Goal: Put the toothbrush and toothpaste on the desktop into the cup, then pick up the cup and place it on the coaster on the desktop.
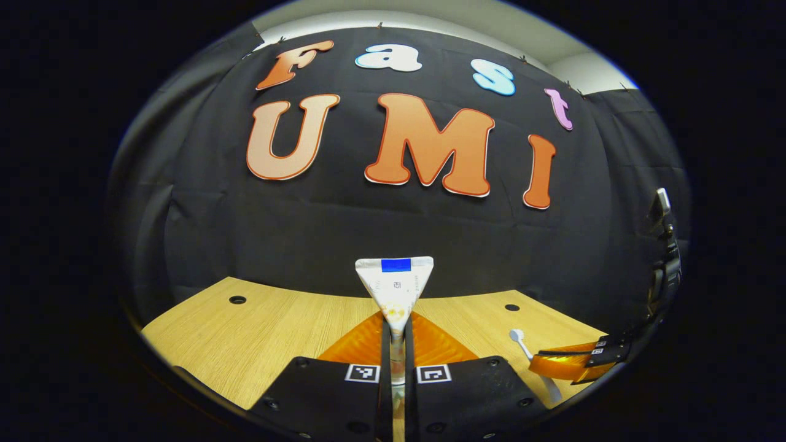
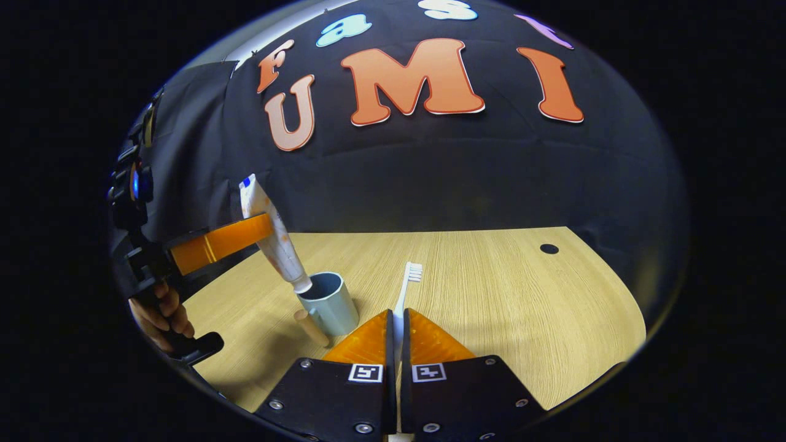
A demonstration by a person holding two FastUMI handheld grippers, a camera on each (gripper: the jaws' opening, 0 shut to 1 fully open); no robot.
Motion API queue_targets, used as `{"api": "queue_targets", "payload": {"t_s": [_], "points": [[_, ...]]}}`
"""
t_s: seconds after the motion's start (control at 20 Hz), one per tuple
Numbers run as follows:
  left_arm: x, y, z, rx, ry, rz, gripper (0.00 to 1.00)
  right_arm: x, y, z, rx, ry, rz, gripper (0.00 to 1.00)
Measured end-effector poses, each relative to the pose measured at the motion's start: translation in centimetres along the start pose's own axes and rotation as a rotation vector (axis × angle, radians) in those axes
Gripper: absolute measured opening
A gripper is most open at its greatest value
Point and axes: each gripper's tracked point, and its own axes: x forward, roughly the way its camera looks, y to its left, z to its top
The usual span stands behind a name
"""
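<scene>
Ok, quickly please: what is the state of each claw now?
Left claw: closed on the white toothpaste tube.
Right claw: closed on the white plastic toothbrush.

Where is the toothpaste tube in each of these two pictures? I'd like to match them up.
Left gripper view: the toothpaste tube stands at centre, held between this gripper's own fingers, crimped end up.
Right gripper view: the same tube is at left, tilted, cap down at the rim of the cup, held by the other gripper.
Shared landmark: the white toothbrush, low right in the left gripper view, centre in the right gripper view.
</scene>
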Motion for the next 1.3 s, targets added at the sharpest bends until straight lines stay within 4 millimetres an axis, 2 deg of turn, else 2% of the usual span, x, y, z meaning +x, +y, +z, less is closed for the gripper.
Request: {"api": "queue_targets", "payload": {"t_s": [0.25,0.55,0.75,0.85,0.9,0.95,1.1,1.15,1.3], "points": [[2.5,0.3,-3.8,-0.037,0.082,-0.014,0.07,1.0,0.0,0.5,0.019,-0.008,0.000,0.03],[3.2,2.0,-8.2,-0.055,0.170,0.020,0.07,1.6,1.4,1.6,0.007,-0.043,0.022,0.03],[3.0,2.4,-9.1,-0.052,0.188,0.017,0.11,1.9,2.5,2.7,-0.014,-0.077,0.040,0.03],[2.2,2.7,-9.2,-0.051,0.198,0.025,0.24,2.2,3.3,3.1,-0.017,-0.087,0.051,0.03],[2.0,2.9,-8.7,-0.046,0.181,0.030,0.41,2.2,3.7,3.4,-0.018,-0.094,0.057,0.03],[1.2,3.0,-8.0,-0.035,0.159,0.029,0.45,2.3,4.0,3.5,-0.020,-0.101,0.063,0.03],[-0.9,3.7,-5.9,-0.002,0.093,0.033,0.90,2.7,5.1,4.1,-0.017,-0.122,0.086,0.03],[-1.3,3.9,-5.5,0.003,0.075,0.034,0.95,2.9,5.5,4.3,-0.017,-0.127,0.093,0.03],[-3.0,4.6,-4.6,0.024,0.053,0.043,0.98,3.5,6.3,5.2,-0.026,-0.156,0.106,0.03]]}}
